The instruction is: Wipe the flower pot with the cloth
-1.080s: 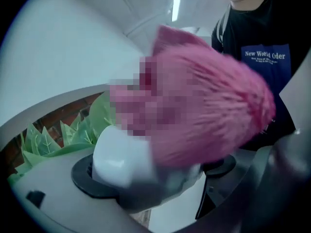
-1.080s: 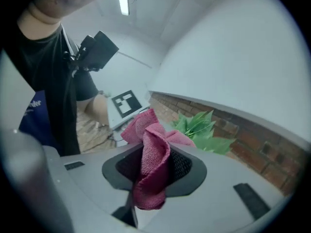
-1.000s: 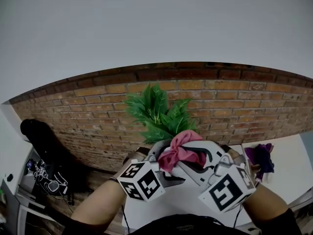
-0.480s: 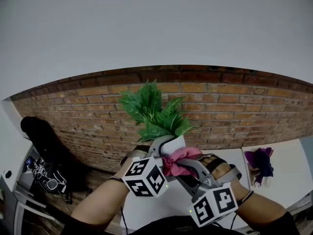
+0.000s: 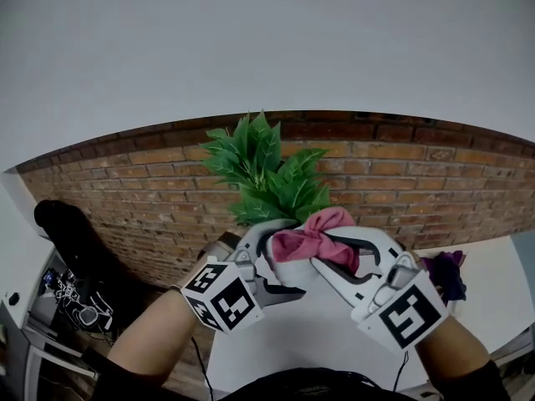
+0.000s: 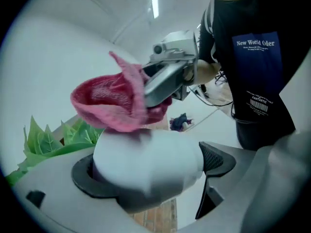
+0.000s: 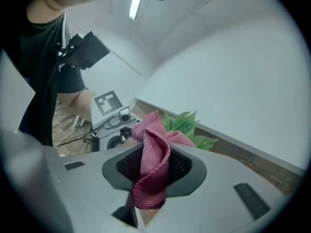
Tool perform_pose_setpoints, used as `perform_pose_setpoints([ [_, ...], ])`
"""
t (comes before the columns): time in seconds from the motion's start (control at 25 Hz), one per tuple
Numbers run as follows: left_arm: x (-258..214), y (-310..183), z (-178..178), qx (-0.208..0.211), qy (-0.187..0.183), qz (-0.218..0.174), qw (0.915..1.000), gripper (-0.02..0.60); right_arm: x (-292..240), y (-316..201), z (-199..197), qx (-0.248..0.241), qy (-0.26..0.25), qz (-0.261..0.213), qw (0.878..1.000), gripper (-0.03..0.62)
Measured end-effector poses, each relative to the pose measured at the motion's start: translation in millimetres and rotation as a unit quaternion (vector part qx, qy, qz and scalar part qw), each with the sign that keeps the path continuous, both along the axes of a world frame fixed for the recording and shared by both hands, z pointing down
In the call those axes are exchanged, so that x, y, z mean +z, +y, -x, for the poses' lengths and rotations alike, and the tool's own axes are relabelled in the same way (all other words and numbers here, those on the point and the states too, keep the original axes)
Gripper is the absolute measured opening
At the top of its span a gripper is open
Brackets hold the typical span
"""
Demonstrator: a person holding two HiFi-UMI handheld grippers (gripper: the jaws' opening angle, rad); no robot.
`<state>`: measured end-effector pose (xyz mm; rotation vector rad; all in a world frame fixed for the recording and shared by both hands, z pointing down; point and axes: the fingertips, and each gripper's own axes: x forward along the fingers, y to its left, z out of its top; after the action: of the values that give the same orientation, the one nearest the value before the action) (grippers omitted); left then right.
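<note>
My left gripper (image 5: 269,256) is shut on a white flower pot (image 6: 146,166), held up in the air. Green leaves (image 5: 266,174) stick out of the pot toward the brick wall. My right gripper (image 5: 330,253) is shut on a pink cloth (image 5: 313,238), which presses against the pot's side. In the left gripper view the pink cloth (image 6: 114,103) lies on the pot's upper edge. In the right gripper view the cloth (image 7: 153,164) hangs bunched between the two pads, with the leaves (image 7: 187,127) behind it.
A white table (image 5: 309,341) lies below both grippers. A purple object (image 5: 447,274) sits at the table's right. A brick wall (image 5: 125,199) runs behind. A black bag and cables (image 5: 71,249) lie at the left on the floor.
The right gripper with the cloth has swung up and to the right along the pot. The left gripper and pot shifted slightly left and turned, so the leaves point higher.
</note>
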<state>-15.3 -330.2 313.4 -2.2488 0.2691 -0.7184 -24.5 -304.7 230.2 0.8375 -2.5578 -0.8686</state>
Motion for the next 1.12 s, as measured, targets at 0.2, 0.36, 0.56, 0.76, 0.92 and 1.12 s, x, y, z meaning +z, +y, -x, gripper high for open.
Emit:
perform_pose_setpoints([
  [0.2,-18.7,2.9,0.3,0.044,0.031,-0.015,0.9984,0.535,5.9,-8.5,3.7,0.022,0.03,-0.011,0.999,0.106],
  [0.36,-26.5,4.9,8.0,0.062,0.04,-0.009,0.9973,0.535,28.0,14.3,8.6,-0.019,0.061,0.006,0.998,0.104],
  [0.56,-41.1,14.5,10.6,0.081,0.058,-0.018,0.9948,0.535,39.2,39.3,3.4,-0.079,0.08,0.02,0.993,0.106],
  [0.76,-62.3,43.6,15.1,0.155,0.094,-0.001,0.9835,0.535,-10.3,39.4,-26.2,-0.103,-0.104,0.073,0.987,0.106],
  [0.92,-73.4,58.2,18.4,0.194,0.119,0.012,0.9737,0.535,-46.8,25.4,-33.8,-0.108,-0.171,0.039,0.979,0.106],
  [1.12,-84.3,74.1,23.9,0.228,0.15,0.039,0.9613,0.535,-46.6,45.1,-10.6,-0.163,-0.171,0.045,0.971,0.106],
])
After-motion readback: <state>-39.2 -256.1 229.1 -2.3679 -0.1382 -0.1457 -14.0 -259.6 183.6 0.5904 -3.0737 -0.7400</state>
